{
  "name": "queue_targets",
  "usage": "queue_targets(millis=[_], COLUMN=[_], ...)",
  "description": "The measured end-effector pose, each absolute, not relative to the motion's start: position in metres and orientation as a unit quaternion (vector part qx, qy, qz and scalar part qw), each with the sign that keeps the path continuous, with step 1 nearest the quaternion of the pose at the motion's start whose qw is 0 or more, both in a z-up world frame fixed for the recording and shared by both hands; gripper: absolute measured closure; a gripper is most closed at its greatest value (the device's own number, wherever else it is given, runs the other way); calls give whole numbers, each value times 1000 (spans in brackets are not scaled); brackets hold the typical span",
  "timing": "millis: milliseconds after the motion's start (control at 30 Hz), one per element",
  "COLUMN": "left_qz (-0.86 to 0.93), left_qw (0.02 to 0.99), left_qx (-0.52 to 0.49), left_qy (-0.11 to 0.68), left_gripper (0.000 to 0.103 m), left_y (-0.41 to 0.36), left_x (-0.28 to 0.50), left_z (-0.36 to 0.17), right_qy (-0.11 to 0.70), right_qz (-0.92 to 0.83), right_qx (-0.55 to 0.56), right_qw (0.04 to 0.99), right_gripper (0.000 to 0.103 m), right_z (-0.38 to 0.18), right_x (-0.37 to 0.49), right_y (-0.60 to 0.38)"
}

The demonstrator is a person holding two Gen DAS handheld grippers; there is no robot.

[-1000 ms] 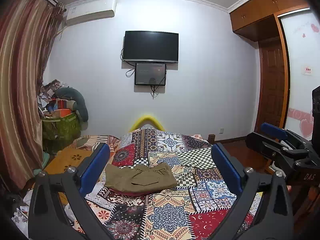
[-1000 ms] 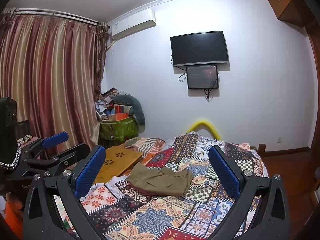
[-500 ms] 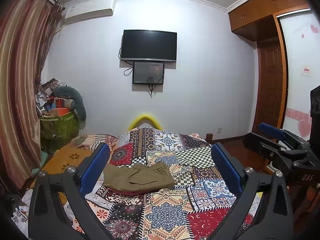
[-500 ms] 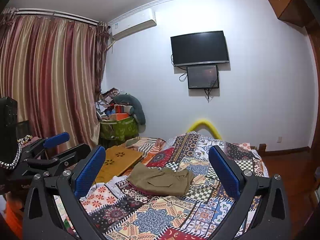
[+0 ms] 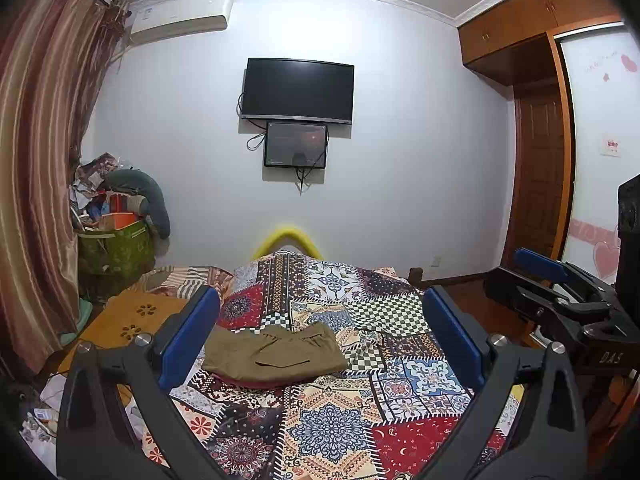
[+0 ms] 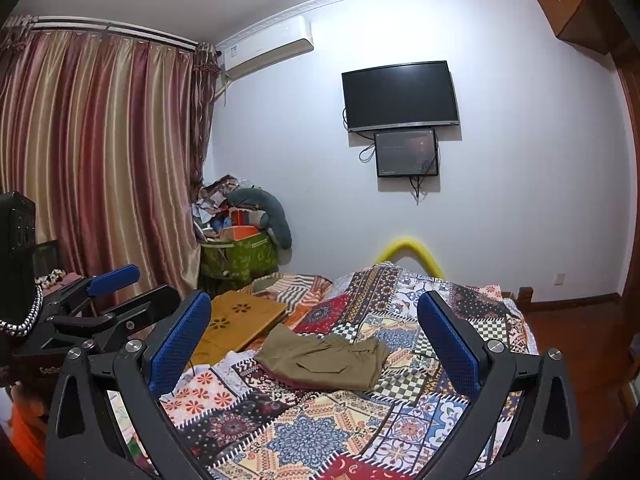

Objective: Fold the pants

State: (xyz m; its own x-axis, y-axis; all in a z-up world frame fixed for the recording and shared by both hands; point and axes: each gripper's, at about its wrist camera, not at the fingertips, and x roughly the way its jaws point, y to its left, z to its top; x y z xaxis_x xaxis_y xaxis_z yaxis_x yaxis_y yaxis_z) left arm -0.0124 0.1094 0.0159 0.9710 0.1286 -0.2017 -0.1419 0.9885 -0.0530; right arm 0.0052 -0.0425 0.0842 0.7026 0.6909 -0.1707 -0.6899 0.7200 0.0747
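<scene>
My left gripper (image 5: pixel 320 334) is spread wide and holds nothing — my right gripper (image 6: pixel 314 330) likewise, touching nothing. The olive pants (image 5: pixel 274 350) lie folded on the patchwork quilt (image 5: pixel 332 432) — well ahead of both tools.

The pants (image 5: pixel 276 354) are olive-khaki and lie already folded into a compact, roughly rectangular bundle on the bed (image 5: pixel 328 436), on top of its patchwork quilt. They rest flat, long side running across the bed, toward the bed's left half and nearer its middle than its foot. A pocket flap shows on the top layer, and a gathered waistband forms the far edge. A sliver of dark red cloth peeks out beneath the near edge. In the right wrist view the bundle (image 6: pixel 324 360) looks slightly rumpled, its corners uneven.
</scene>
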Motion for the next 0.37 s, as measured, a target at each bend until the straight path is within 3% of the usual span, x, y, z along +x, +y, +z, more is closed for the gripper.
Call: queue_targets(millis=[367], left_qz=[60], left_qw=[992], left_qx=[-38], left_qy=[102], left_gripper=[1], left_y=[109], left_x=[-10], left_z=[16], right_qy=[96], right_qz=[375], right_qx=[2], right_qw=[922], right_gripper=[0], right_z=[83], right_x=[2], right_y=[-39])
